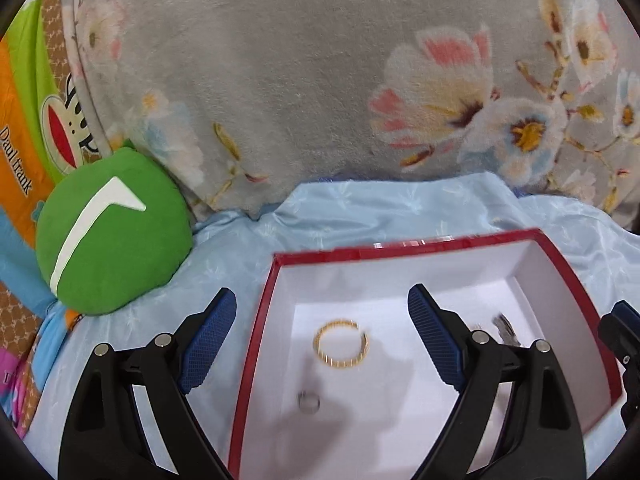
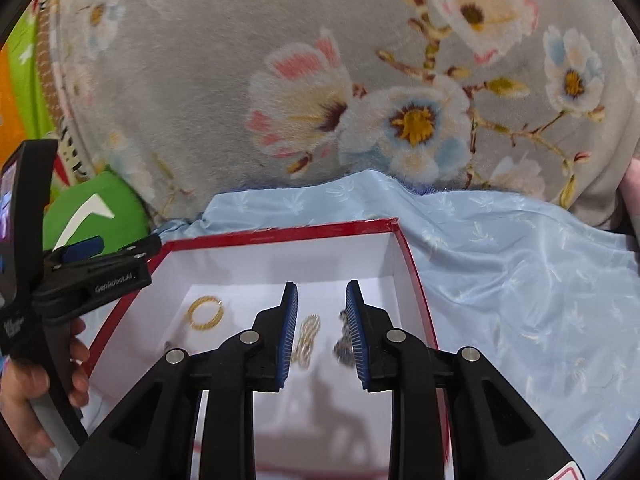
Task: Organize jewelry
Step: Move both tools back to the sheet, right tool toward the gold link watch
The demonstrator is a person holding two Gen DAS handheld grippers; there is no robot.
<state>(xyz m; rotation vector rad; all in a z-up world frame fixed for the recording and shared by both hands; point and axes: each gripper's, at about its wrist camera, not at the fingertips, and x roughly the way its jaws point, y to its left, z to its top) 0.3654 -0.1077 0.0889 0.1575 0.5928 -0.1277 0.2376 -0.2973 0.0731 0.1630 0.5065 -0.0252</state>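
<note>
A red box with a white inside (image 1: 256, 320) lies on pale blue cloth; it also shows in the right wrist view (image 2: 412, 264). In it lie a gold bangle (image 1: 341, 344) (image 2: 205, 313), a small silver ring (image 1: 309, 402), a gold chain (image 2: 307, 340) and a dark silver piece (image 1: 505, 330) (image 2: 343, 346). My left gripper (image 1: 322, 312) is open above the box's left rim. My right gripper (image 2: 322, 300) is open and empty over the box, with the dark piece beside its right finger (image 2: 357, 336).
A grey floral blanket (image 1: 300, 80) rises behind the box. A green plush cushion (image 1: 108, 236) sits at the left. The blue cloth (image 2: 520, 280) spreads to the right. The left gripper and the hand holding it show at the left of the right wrist view (image 2: 92, 272).
</note>
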